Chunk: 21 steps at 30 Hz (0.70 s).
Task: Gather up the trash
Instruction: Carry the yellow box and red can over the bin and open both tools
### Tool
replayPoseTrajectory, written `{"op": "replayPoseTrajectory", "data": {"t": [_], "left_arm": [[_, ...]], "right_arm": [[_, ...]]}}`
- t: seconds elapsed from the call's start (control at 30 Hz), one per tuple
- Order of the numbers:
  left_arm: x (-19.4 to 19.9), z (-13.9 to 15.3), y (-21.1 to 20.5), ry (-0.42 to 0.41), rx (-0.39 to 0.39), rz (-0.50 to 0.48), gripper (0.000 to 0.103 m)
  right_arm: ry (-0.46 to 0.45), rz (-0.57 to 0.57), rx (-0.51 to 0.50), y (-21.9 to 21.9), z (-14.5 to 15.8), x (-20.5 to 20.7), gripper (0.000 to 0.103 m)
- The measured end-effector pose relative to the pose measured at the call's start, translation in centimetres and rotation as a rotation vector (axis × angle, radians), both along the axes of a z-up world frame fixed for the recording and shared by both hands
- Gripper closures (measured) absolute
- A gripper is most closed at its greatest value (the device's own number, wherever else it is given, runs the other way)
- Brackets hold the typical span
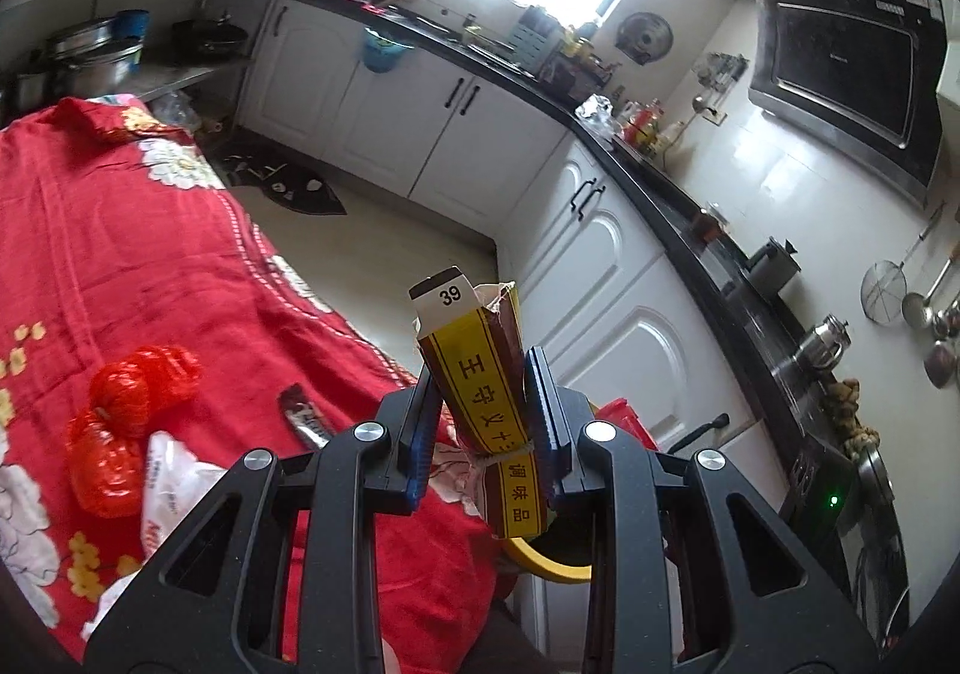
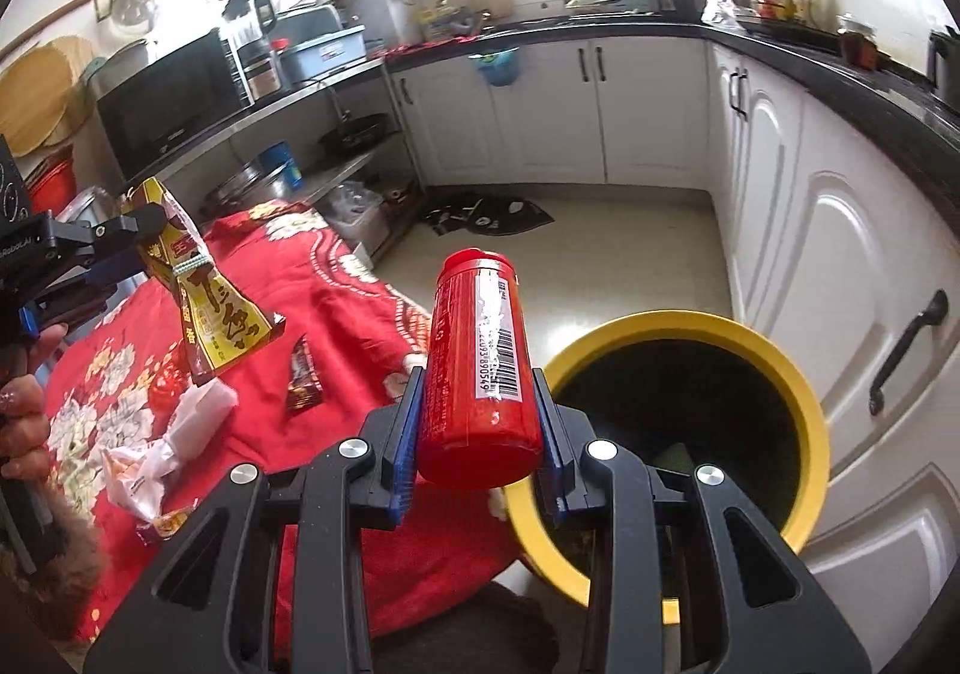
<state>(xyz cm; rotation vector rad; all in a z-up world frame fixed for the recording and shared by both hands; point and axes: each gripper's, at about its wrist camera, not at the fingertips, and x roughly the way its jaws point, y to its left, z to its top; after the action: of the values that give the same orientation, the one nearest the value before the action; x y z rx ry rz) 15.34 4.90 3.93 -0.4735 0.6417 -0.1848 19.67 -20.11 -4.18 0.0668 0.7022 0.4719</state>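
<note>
My left gripper (image 1: 483, 404) is shut on a yellow and brown seasoning box (image 1: 480, 374), held in the air beside the table's right edge; it also shows in the right wrist view (image 2: 204, 302). My right gripper (image 2: 477, 422) is shut on a red plastic bottle (image 2: 477, 362) with a barcode label, just left of the open yellow bin (image 2: 804, 410). The bin's rim (image 1: 546, 563) shows below the box in the left wrist view. On the red floral tablecloth (image 1: 150, 266) lie a red crumpled bag (image 1: 120, 422), a dark snack wrapper (image 1: 303, 416) and white wrappers (image 2: 156, 446).
White cabinets (image 2: 828, 266) with a black countertop (image 1: 690, 206) run along the right and back. A metal shelf with pots (image 1: 90, 56) and a microwave (image 2: 168, 104) stands at the left. A dark mat (image 2: 486, 215) lies on the floor.
</note>
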Motion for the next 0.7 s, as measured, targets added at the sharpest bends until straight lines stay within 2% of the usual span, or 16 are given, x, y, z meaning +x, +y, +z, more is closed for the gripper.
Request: {"op": "replayPoseTrajectory", "data": {"t": [0.7], "left_arm": [[4.1, -1.4, -8.7, 0.000, 0.119, -0.124, 0.082]], "right_arm": [[0.047, -0.167, -0.031, -6.1, -2.8, 1.0, 0.072]]}}
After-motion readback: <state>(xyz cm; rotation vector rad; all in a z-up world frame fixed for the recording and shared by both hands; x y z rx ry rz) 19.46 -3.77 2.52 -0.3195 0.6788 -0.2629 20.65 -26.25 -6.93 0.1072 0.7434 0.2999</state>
